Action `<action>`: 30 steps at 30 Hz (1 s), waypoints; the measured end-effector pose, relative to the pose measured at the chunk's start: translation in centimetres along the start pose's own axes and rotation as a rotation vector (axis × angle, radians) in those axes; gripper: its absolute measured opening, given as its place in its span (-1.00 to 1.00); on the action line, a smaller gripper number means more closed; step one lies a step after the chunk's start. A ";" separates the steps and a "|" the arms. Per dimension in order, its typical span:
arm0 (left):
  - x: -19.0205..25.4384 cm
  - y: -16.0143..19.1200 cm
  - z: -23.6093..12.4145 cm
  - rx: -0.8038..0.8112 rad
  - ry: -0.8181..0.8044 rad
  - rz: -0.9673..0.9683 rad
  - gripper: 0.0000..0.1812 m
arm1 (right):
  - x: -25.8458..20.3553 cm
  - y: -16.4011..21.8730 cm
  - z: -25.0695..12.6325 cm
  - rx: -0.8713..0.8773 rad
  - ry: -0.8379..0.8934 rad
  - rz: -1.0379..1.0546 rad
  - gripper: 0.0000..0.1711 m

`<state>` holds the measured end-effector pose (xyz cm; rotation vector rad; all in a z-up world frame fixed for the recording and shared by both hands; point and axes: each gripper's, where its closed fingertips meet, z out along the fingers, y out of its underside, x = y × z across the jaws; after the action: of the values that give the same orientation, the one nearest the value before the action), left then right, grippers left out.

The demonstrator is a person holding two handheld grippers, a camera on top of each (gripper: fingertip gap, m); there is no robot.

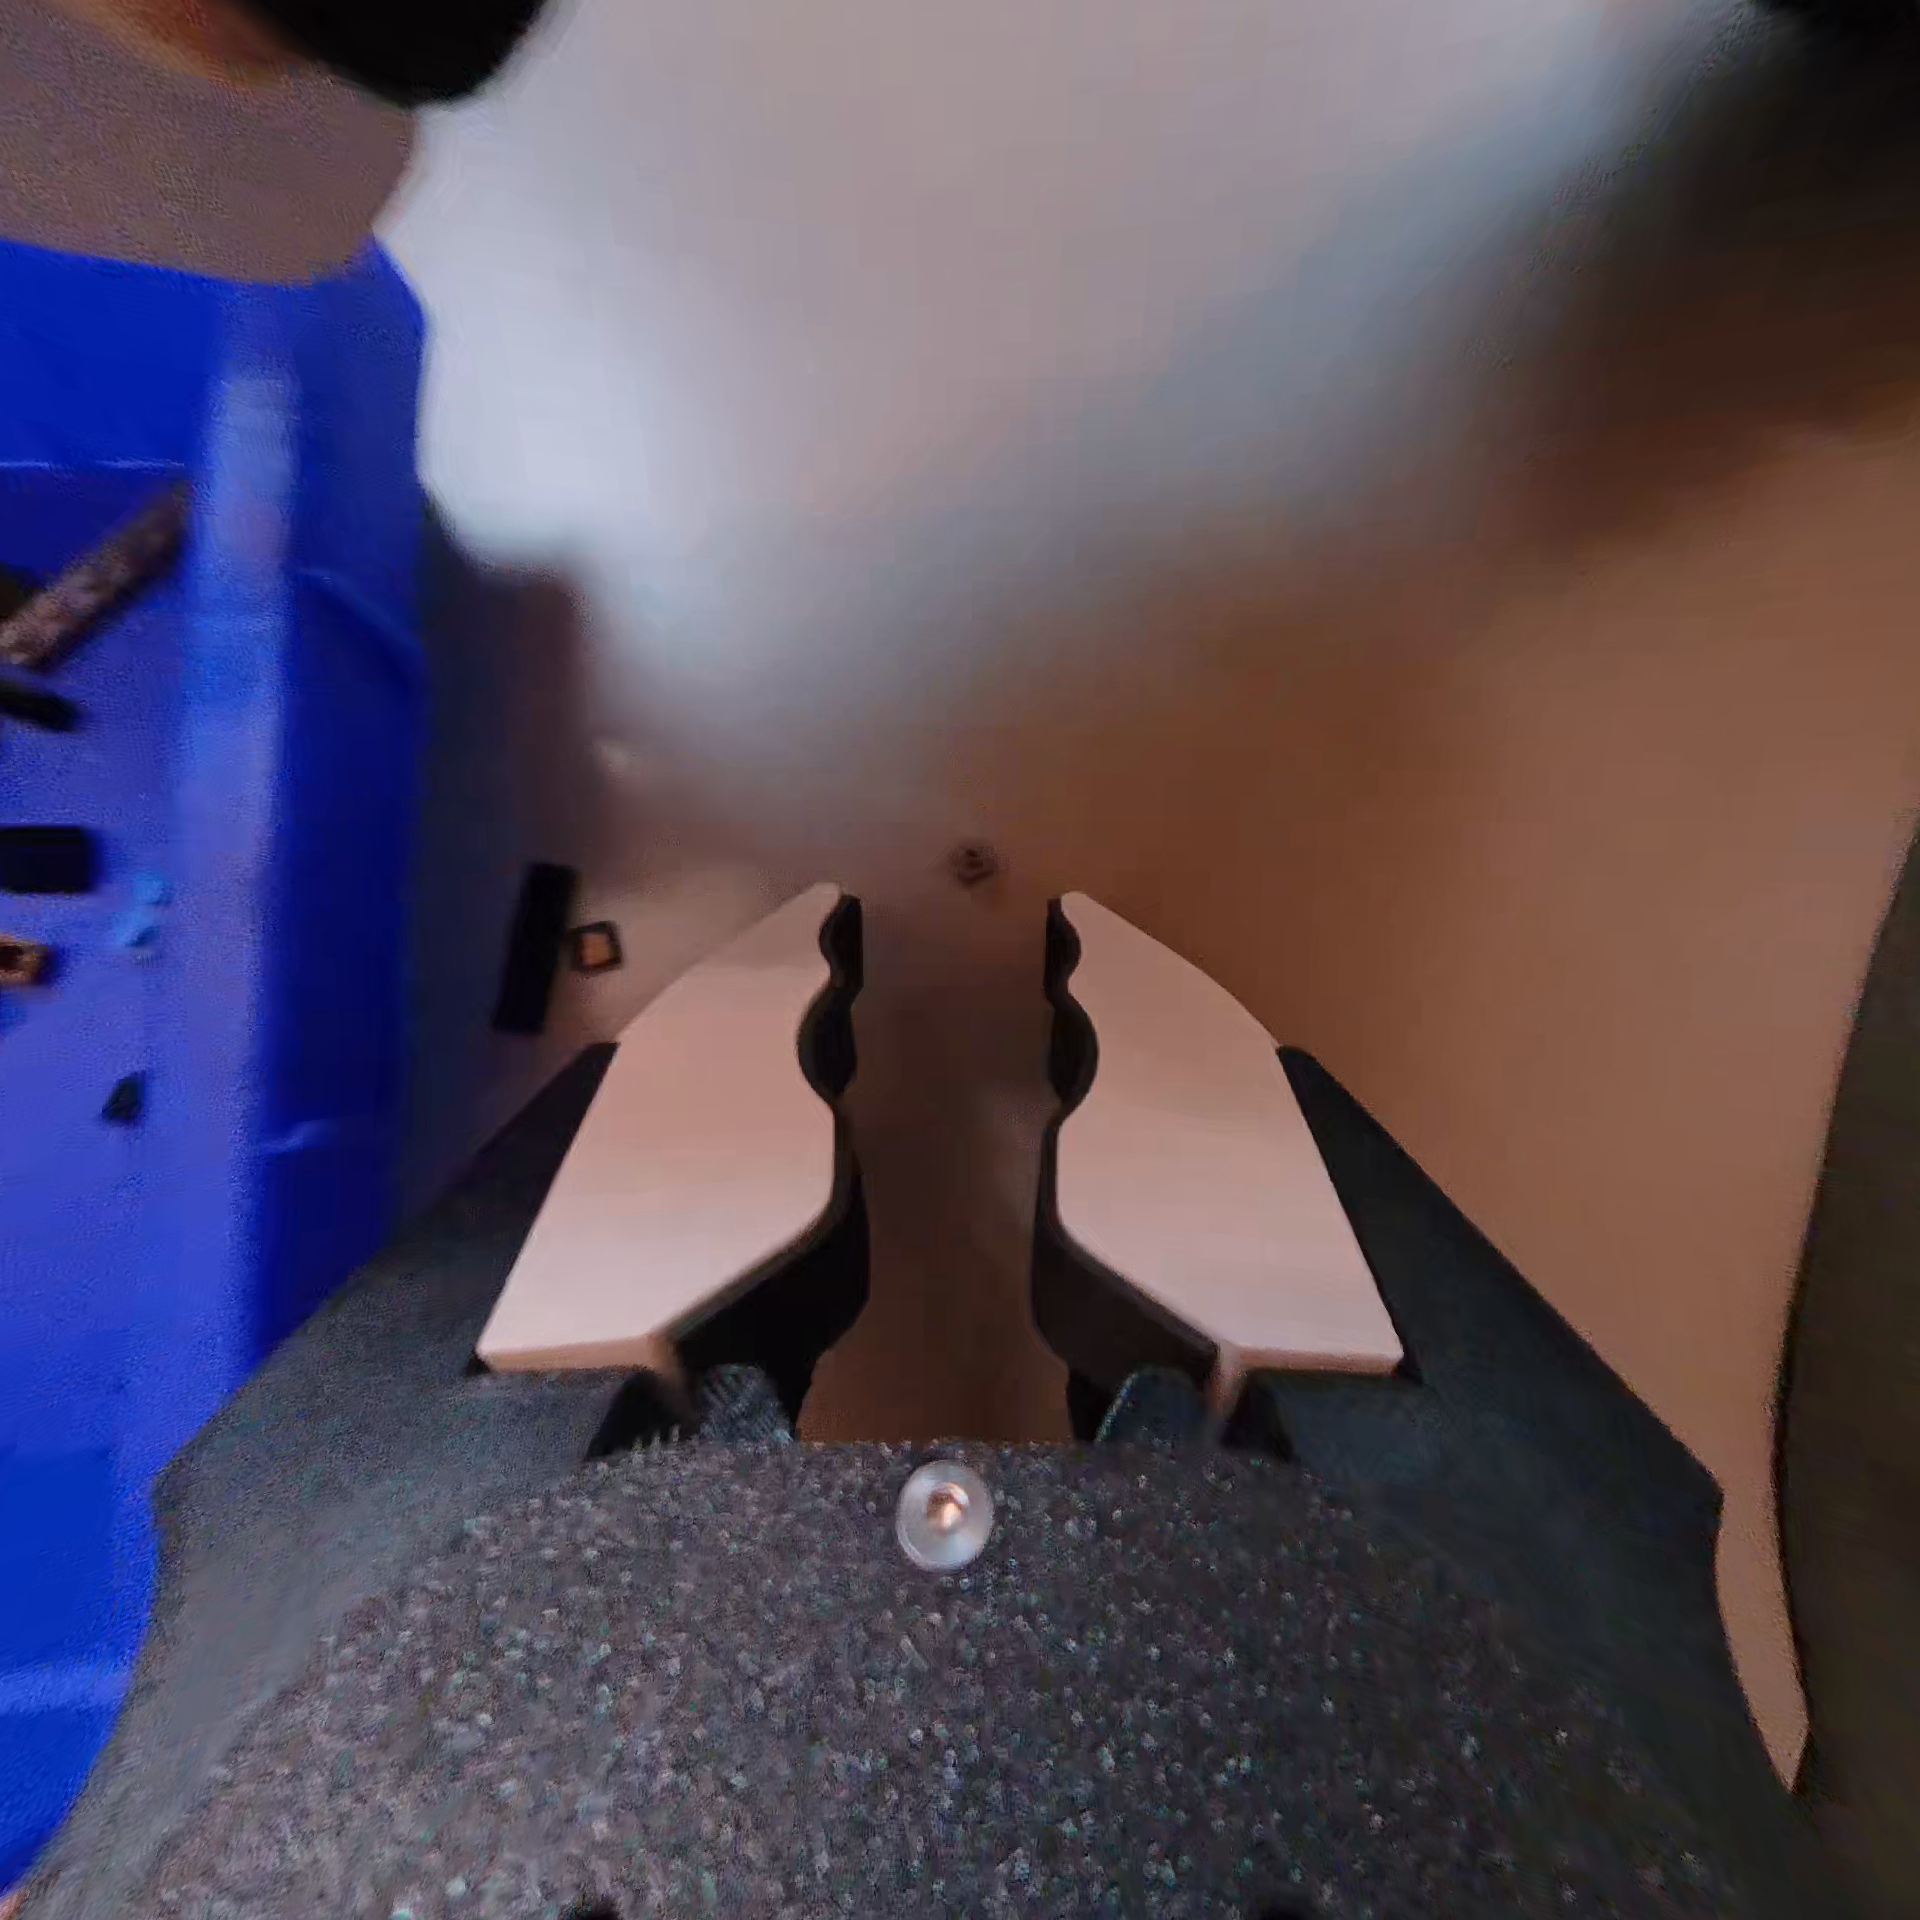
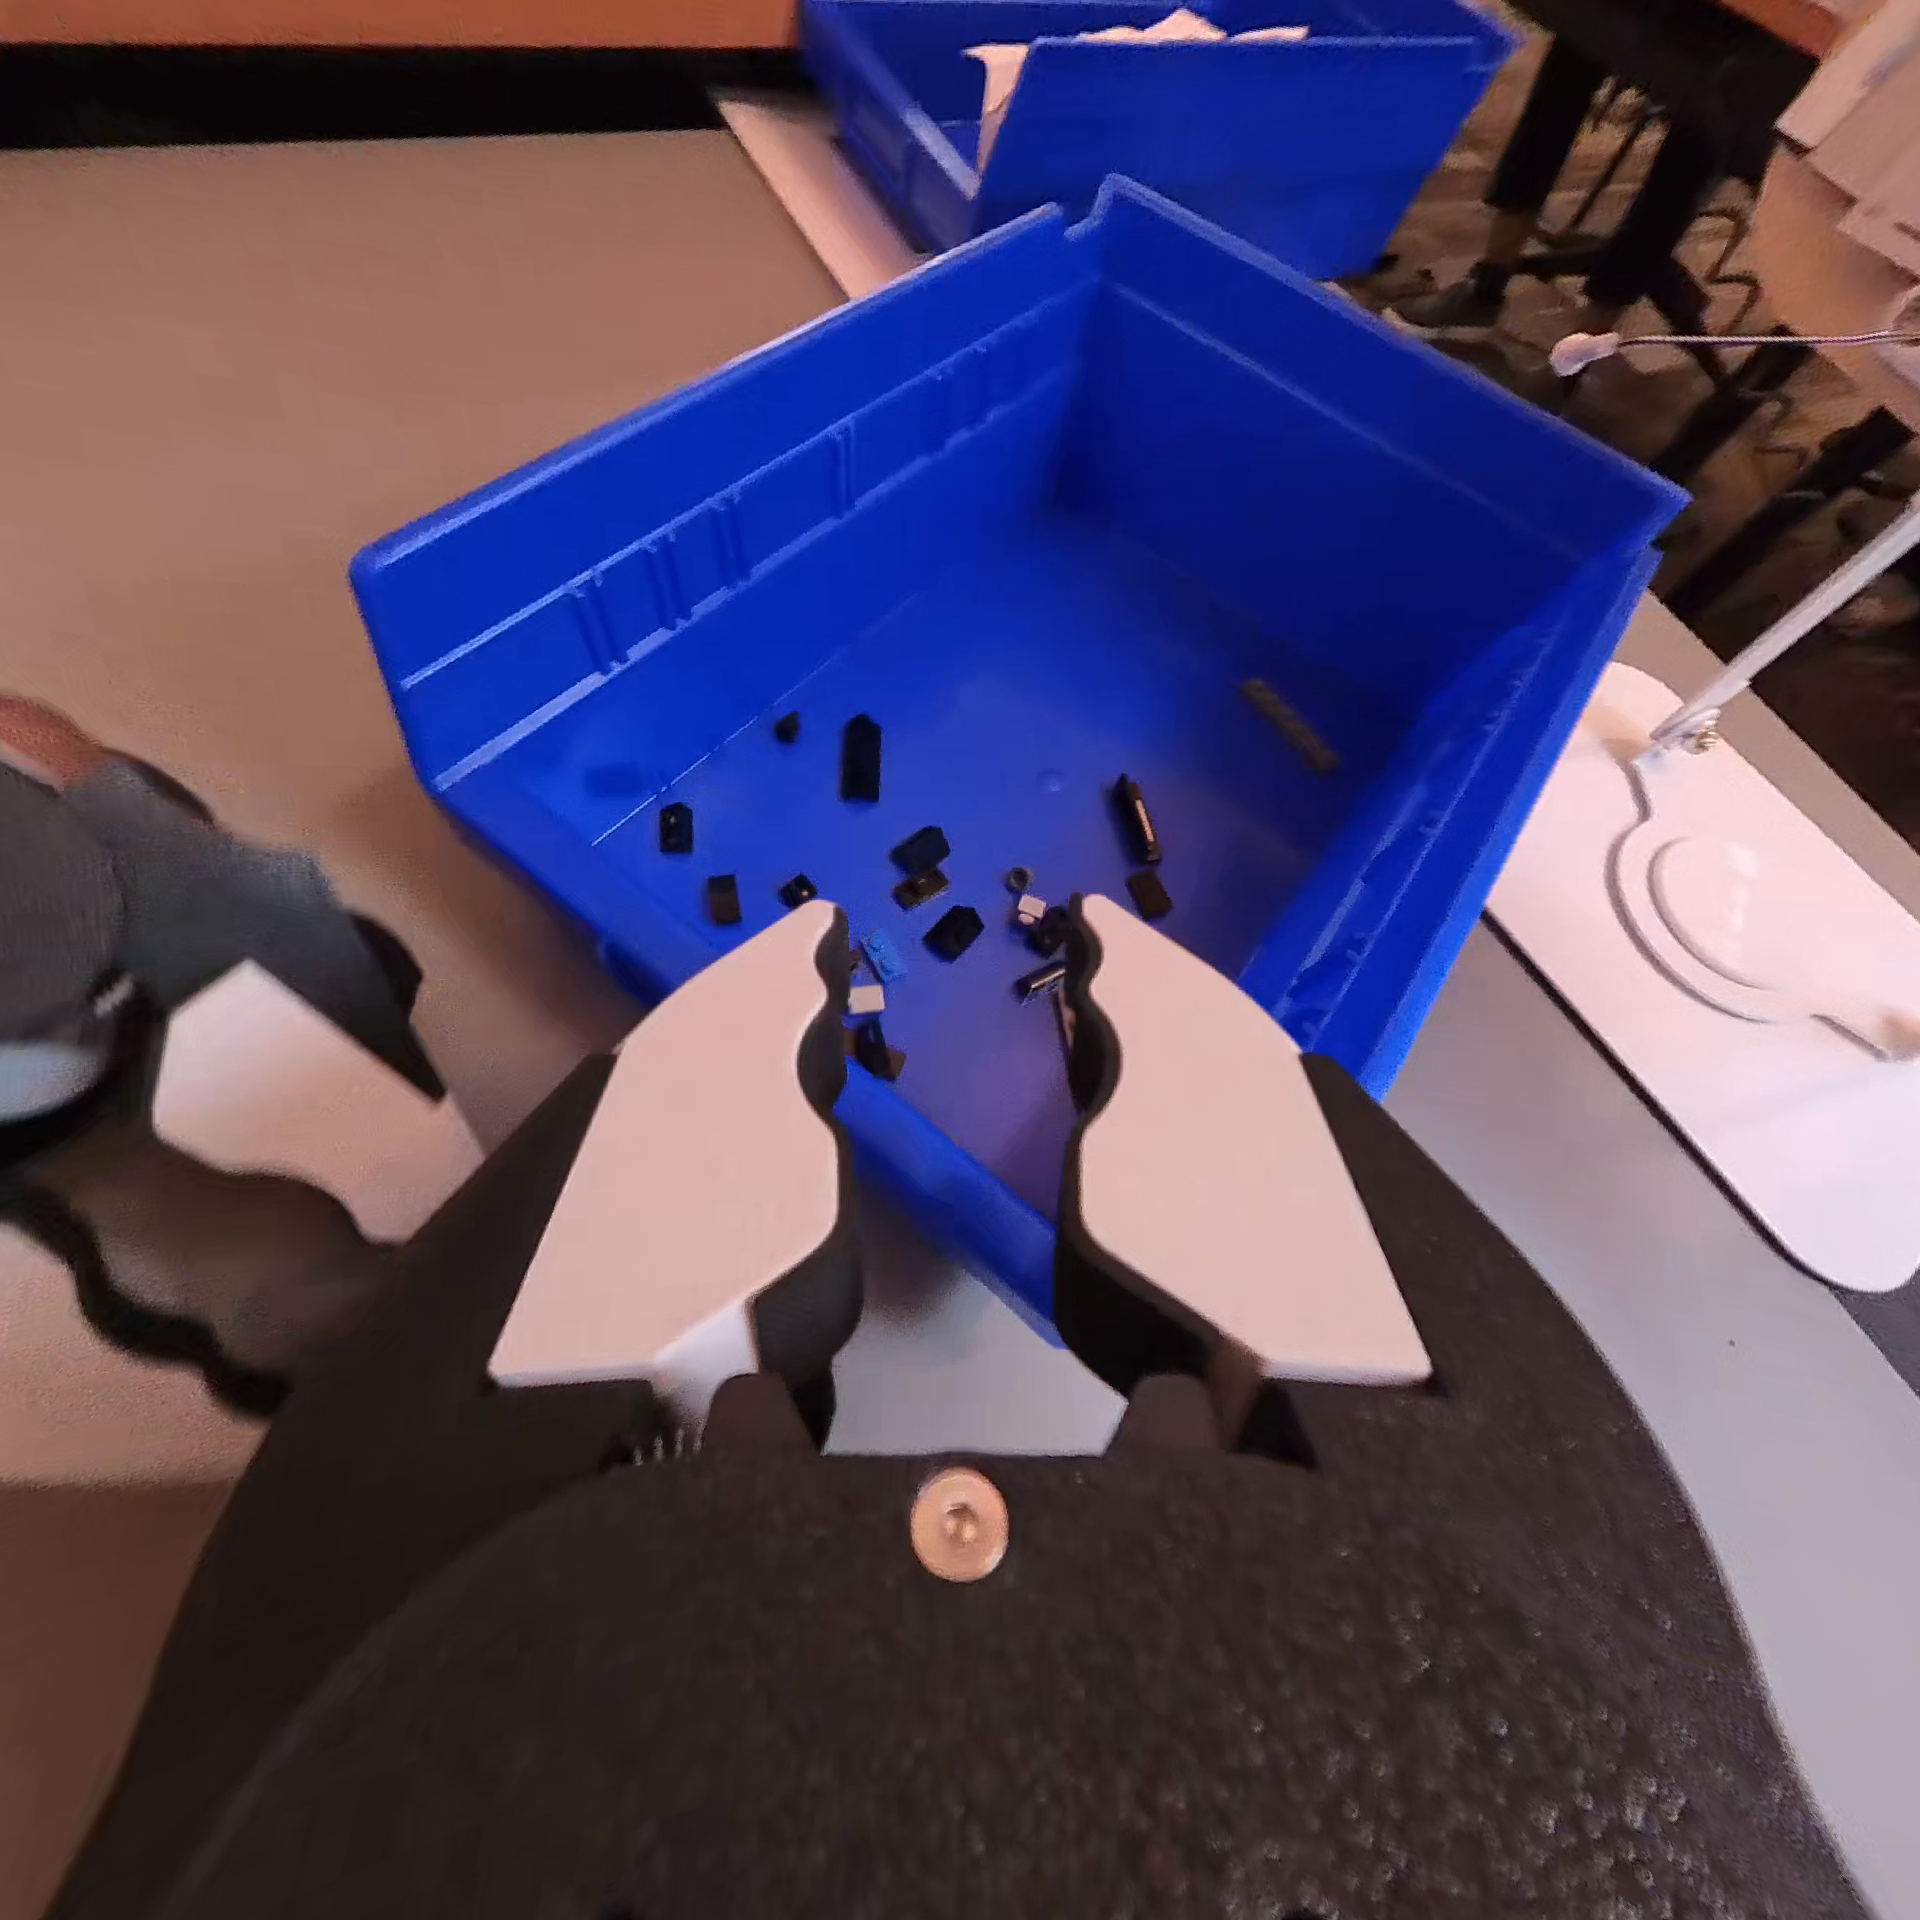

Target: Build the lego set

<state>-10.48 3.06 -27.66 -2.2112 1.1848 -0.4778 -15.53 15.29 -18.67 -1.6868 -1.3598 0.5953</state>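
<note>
Lego pieces [image 2: 951,930] lie loose in the blue bin [image 2: 727,540], easy to reach. Right gripper [image 2: 956,935] hangs above, spread and empty. Left gripper [image 1: 954,914] is spread over the tabletop [image 1: 1455,831].

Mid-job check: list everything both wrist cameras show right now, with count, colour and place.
Near bin: one, blue, open-topped, on the table ahead of the right gripper; also at the left edge of the left wrist view.
Lego pieces: over a dozen, mostly black, a few blue or white, scattered on the bin floor.
Far bin: one, blue, behind the near bin, white sheets inside.
White stand base: one, flat, right of the near bin.
Loose pieces: two, a dark bar and a small square one, on the table beside the bin.
Table: tan top.
Left gripper: jaws open, empty.
Right gripper: jaws open, empty, above the bin's near edge.
</note>
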 end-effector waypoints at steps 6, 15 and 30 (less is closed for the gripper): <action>0.5 -0.3 1.7 -0.015 -0.007 0.017 -0.67 | -0.7 0.5 -0.5 0.000 -0.003 -0.095 -0.50; -3.7 -4.0 -4.4 0.226 -0.217 -0.010 -0.93 | -4.0 5.7 -3.2 -0.207 -0.327 -0.232 -0.65; -9.8 -4.4 -8.1 0.204 -0.574 -0.021 -0.57 | -8.0 8.7 2.5 -0.302 -0.300 -0.119 -0.59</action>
<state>-17.51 10.60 -18.98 -1.9897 0.7677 0.0382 -15.18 8.28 -28.47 -1.7871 -1.8276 0.6150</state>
